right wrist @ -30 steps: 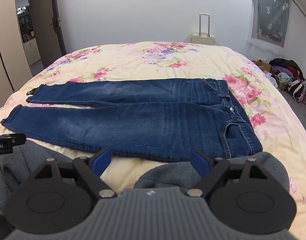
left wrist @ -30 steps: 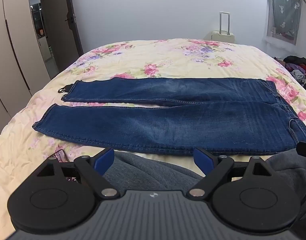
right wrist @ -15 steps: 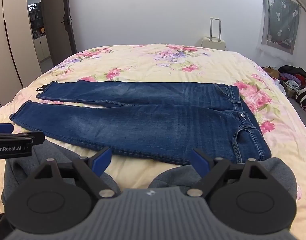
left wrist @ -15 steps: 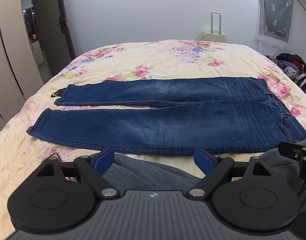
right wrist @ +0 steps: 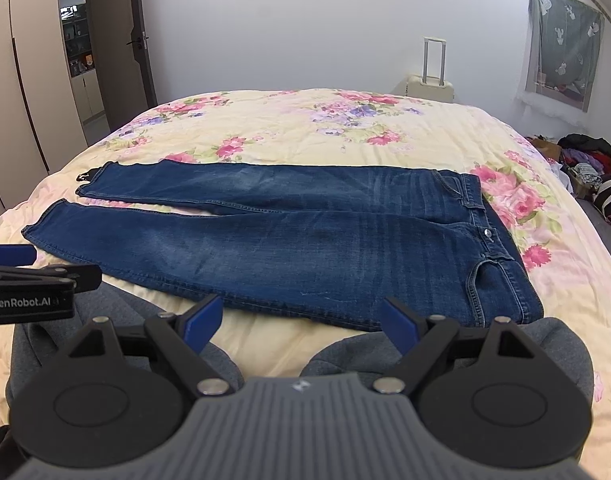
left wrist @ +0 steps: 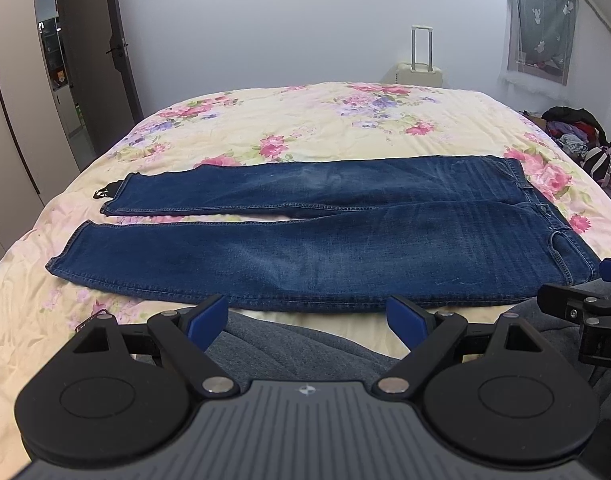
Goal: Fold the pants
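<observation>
Blue jeans point(left wrist: 325, 240) lie flat across the floral bed, waistband at the right and both leg hems at the left; they also show in the right wrist view point(right wrist: 305, 240). My left gripper point(left wrist: 307, 318) is open and empty, held above the near bed edge in front of the near leg. My right gripper point(right wrist: 301, 318) is open and empty, in front of the waist and thigh part. Each gripper shows at the edge of the other's view: the right one point(left wrist: 581, 308), the left one point(right wrist: 37, 276).
A grey garment point(left wrist: 289, 344) lies under both grippers at the near bed edge. A small black item point(left wrist: 105, 191) lies by the far hem. A suitcase point(left wrist: 419, 72) stands behind the bed, a clothes pile point(left wrist: 577, 136) on the floor at the right, wardrobe doors at the left.
Both grippers have drawn back and risen a little, so the jeans sit more centred in each view. The jeans have not moved. Both grippers stay open.
</observation>
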Demonstrator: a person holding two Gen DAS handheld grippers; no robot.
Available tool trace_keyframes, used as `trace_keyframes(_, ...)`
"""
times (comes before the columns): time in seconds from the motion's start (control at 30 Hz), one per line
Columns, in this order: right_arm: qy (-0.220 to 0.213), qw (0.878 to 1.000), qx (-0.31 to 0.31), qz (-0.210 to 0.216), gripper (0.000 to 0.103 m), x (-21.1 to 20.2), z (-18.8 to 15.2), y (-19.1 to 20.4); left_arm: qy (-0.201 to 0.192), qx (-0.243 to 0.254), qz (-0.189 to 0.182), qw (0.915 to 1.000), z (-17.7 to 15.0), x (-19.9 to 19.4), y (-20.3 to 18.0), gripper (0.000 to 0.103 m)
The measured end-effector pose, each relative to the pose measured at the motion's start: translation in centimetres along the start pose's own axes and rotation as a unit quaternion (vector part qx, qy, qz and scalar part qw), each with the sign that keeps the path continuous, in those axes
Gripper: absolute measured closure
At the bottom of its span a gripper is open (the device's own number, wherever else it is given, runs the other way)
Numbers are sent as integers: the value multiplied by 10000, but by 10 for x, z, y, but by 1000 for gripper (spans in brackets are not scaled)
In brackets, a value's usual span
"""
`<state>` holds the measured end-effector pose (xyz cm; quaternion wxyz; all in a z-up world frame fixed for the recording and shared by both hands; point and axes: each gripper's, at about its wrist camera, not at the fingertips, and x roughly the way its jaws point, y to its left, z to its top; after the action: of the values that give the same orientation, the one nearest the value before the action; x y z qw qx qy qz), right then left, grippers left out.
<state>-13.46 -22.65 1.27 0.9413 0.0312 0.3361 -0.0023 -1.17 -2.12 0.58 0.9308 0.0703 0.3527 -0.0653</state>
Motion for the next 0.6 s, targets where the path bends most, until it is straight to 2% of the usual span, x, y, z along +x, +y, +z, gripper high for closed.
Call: trace_keyframes(0.6, -36, 10000, -49, 3, 21, -5, 0, 3, -21, 12, 6, 10000, 0, -2, -2, 0)
